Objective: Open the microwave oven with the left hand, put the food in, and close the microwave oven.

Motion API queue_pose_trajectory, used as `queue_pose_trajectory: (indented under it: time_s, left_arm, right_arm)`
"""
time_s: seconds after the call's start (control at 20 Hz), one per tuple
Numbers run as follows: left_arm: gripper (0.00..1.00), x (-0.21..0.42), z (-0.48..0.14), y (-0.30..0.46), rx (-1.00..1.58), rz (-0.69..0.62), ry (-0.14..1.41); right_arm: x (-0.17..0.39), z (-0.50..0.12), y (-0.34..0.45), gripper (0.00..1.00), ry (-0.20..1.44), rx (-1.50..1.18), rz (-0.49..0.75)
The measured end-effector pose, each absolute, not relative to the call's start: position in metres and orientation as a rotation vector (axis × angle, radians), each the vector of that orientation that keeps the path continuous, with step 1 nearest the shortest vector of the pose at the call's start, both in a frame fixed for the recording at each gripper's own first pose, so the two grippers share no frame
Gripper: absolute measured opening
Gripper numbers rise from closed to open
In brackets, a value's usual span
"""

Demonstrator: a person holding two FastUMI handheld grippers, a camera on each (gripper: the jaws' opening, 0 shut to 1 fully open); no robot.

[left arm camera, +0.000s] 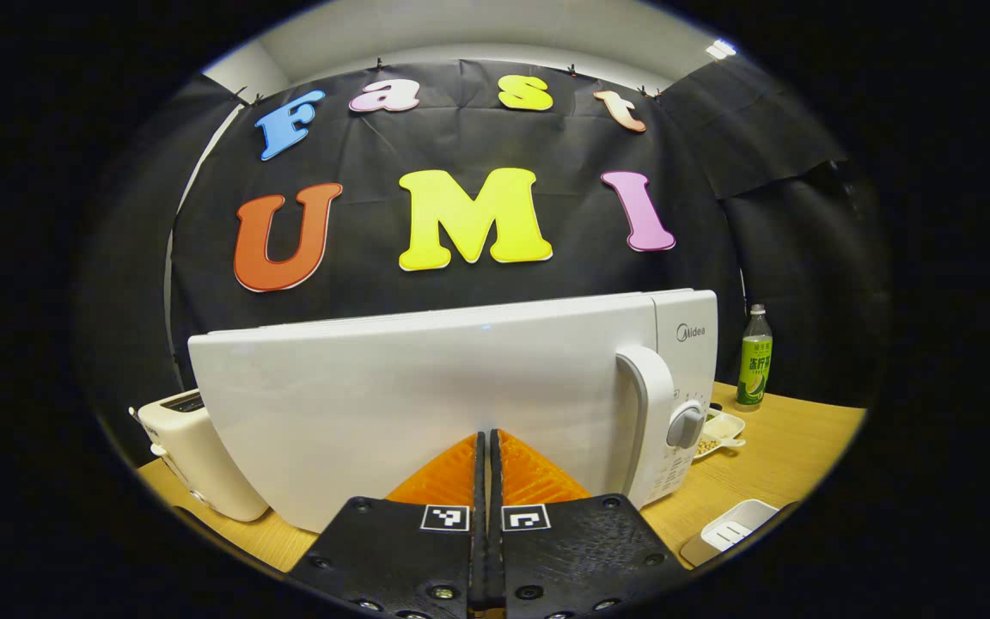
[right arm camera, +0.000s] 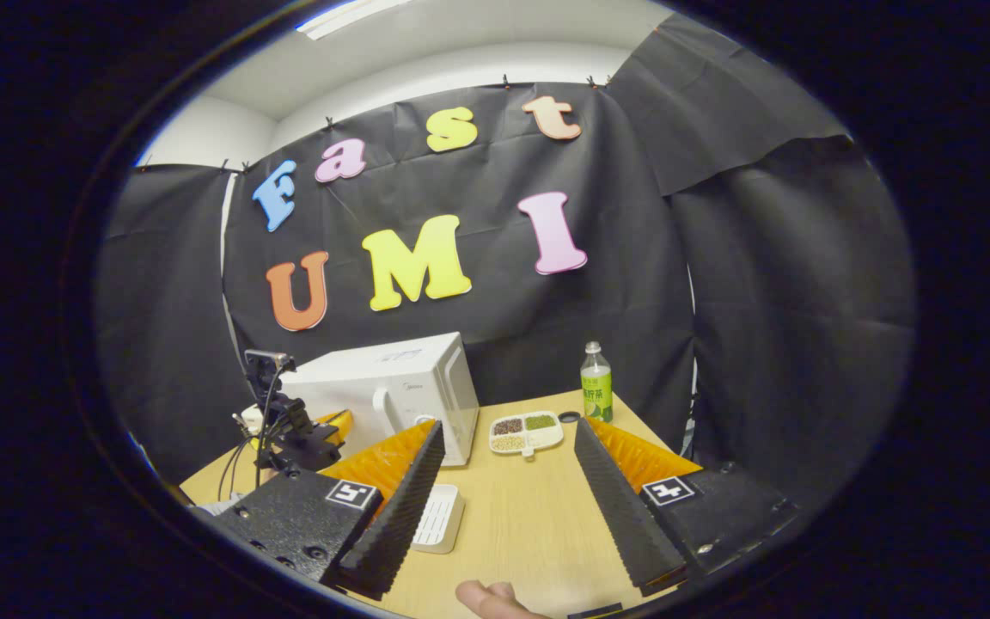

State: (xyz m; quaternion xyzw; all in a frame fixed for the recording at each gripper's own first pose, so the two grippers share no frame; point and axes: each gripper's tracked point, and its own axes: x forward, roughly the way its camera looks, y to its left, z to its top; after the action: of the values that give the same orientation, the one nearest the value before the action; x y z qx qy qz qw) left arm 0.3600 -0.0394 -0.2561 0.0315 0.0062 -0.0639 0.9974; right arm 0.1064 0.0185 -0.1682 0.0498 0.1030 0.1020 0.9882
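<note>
Presently the microwave oven [left arm camera: 461, 404] is seen standing on the wooden table [left arm camera: 796, 447], door closed, close in front of the left gripper [left arm camera: 488, 447], whose fingers are pressed together on nothing. The door is judged rigid and hinged; the upright handle [left arm camera: 645, 413] is best hooked or pinched. The right gripper [right arm camera: 508, 481] is held spread apart, empty. The divided food dish [right arm camera: 526, 432], likely light and spillable, is best taken by its rim and kept level.

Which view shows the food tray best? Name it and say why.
The right gripper view: the food tray lies whole on the table, right of the microwave, its compartments visible. The left gripper view catches only a sliver of it behind the microwave's corner.
</note>
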Motion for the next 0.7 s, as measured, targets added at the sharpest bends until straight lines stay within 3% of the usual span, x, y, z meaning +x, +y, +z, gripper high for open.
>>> queue_pose_trajectory:
  time_s: [0.15, 0.2, 0.25, 0.4, 0.45, 0.5, 0.7]
  left_arm:
    - [0.0, 0.362, -0.257, -0.039, 0.041, -0.125, 0.016]
    - [0.0, 0.362, -0.257, -0.04, 0.037, -0.124, 0.022]
    - [0.0, 0.361, -0.256, -0.041, 0.033, -0.129, 0.027]
    - [0.0, 0.353, -0.252, -0.047, 0.027, -0.139, 0.036]
    - [0.0, 0.348, -0.247, -0.047, 0.028, -0.137, 0.029]
    - [0.0, 0.342, -0.243, -0.048, 0.025, -0.139, 0.024]
    - [0.0, 0.315, -0.226, -0.041, -0.003, -0.145, 0.025]
  right_arm:
    - [0.109, -0.171, 0.01, 0.97, 0.213, 0.104, 0.178]
    - [0.107, -0.171, 0.008, 0.86, 0.212, 0.1, 0.171]
    - [0.104, -0.169, 0.008, 0.97, 0.208, 0.098, 0.166]
    - [0.092, -0.163, 0.005, 0.97, 0.2, 0.092, 0.15]
    - [0.089, -0.161, 0.004, 0.86, 0.201, 0.084, 0.142]
    - [0.084, -0.159, 0.004, 0.97, 0.2, 0.076, 0.136]
    - [0.063, -0.146, 0.01, 0.97, 0.187, 0.058, 0.129]
